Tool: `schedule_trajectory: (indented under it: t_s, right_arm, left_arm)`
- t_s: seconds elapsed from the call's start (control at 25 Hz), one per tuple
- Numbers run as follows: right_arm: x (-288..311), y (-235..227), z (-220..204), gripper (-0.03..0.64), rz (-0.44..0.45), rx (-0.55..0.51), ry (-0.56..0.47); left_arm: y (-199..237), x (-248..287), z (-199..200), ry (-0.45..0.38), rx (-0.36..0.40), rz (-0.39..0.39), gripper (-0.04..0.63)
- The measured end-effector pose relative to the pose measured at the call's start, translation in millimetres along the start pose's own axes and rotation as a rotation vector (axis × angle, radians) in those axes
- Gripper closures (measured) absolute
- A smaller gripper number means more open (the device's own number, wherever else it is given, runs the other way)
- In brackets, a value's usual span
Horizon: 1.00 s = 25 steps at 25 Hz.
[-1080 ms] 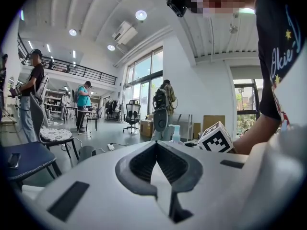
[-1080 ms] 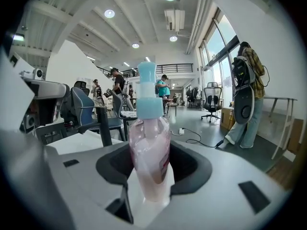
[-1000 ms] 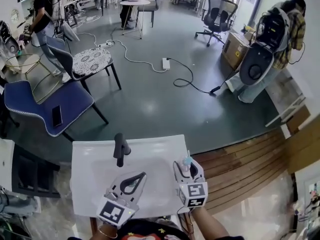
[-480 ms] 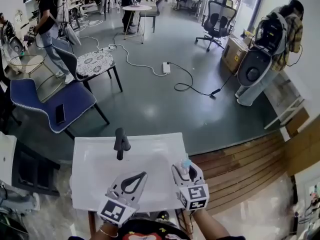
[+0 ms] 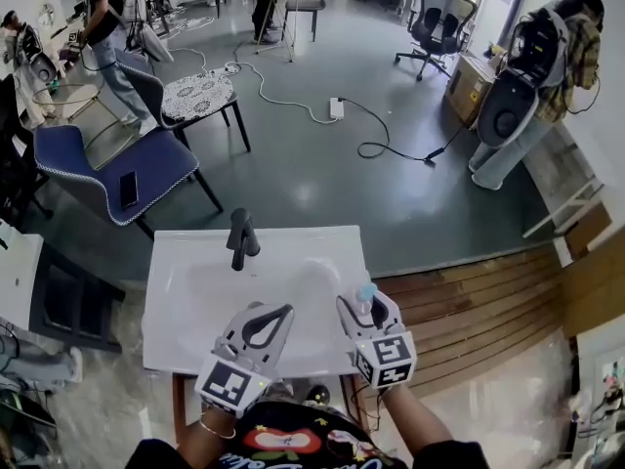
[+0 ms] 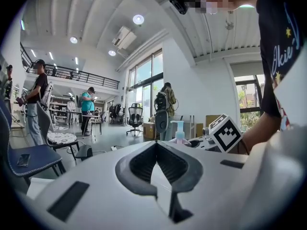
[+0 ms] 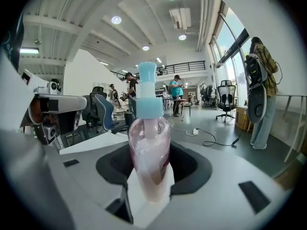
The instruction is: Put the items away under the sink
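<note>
Standing at the far left was a blue chair [image 5: 107, 179] with a phone [image 5: 128, 189] lying flat on its seat; a second chair with a patterned seat [image 5: 198, 96] stood just behind it. Right of these, the white sink [image 5: 186, 301] filled the near middle of the head view, with the black tap [image 5: 241, 239] upright at its far edge. The left gripper [image 5: 283, 309] hung over the front of the basin, apart from the tap; its own view showed the jaws closed tip to tip, with nothing between them. Just to its right, the right gripper [image 5: 371, 313] was held over the sink's front right corner; its jaws were clamped on a clear pump bottle [image 7: 148, 162]. The bottle stood upright between the pads, with pinkish liquid inside and its pale blue pump head above the jaws. Beyond the sink, a white power strip [image 5: 336, 107] lay on the grey floor with its cable trailing off to the right; wooden boards [image 5: 469, 311] ran beside the sink's right edge; a black office chair [image 5: 437, 13] and a person carrying a backpack [image 5: 537, 76] stood well off at the far right.
</note>
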State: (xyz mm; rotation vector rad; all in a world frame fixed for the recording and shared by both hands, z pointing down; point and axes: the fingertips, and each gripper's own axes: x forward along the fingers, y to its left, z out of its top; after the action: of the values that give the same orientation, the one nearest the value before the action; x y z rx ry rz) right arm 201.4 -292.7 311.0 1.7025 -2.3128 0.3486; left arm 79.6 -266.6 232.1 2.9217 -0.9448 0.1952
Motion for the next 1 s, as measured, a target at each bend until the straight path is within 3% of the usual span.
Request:
schedule_trajectory:
  t_s: [1.0]
  right_arm:
    - [-39, 7, 11, 0.407, 0.16, -0.04, -0.038]
  left_arm:
    - [-42, -4, 7, 0.003, 0.017, 0.092, 0.588]
